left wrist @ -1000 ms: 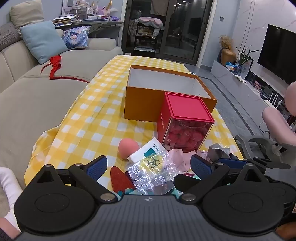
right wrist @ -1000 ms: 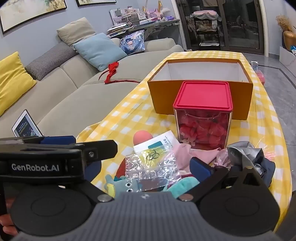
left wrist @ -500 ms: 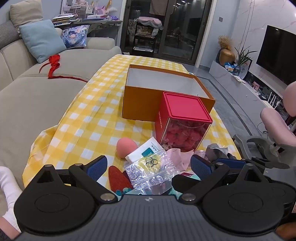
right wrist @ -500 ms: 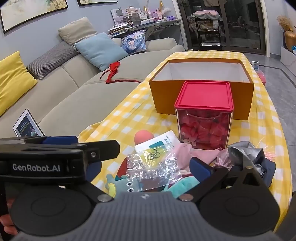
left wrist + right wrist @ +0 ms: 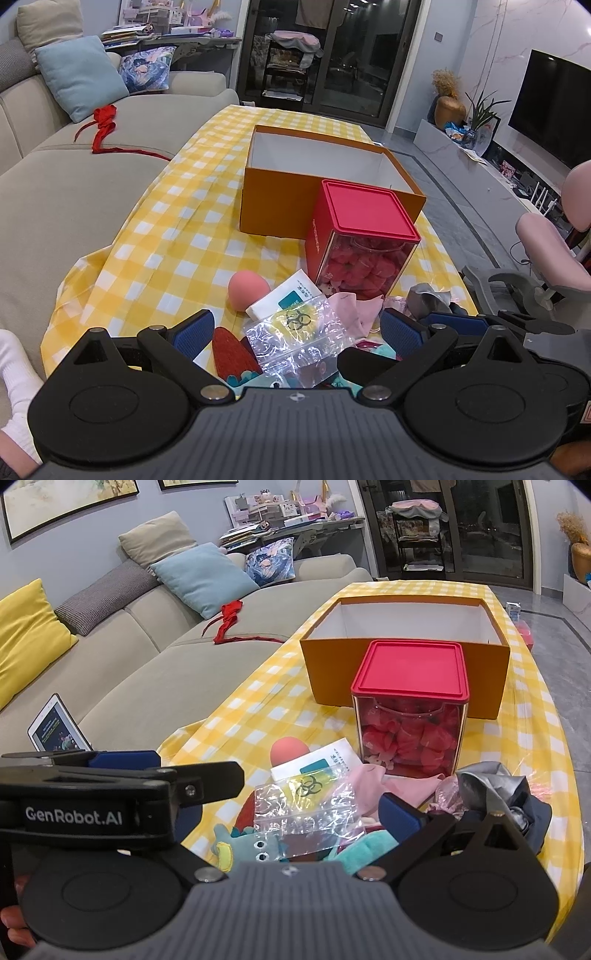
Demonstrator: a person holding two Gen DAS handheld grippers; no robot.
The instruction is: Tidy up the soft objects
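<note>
We hold our left gripper (image 5: 297,330) and right gripper (image 5: 295,814) wide apart and empty over a heap of soft things: a crinkled clear plastic bag (image 5: 295,336), a teal plush toy (image 5: 251,847), near an open orange cardboard box (image 5: 295,192)

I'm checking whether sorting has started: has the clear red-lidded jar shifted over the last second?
No. In the right wrist view the red-lidded jar sits in front of the orange box just as before, with the pink sponge at its lower left.
</note>
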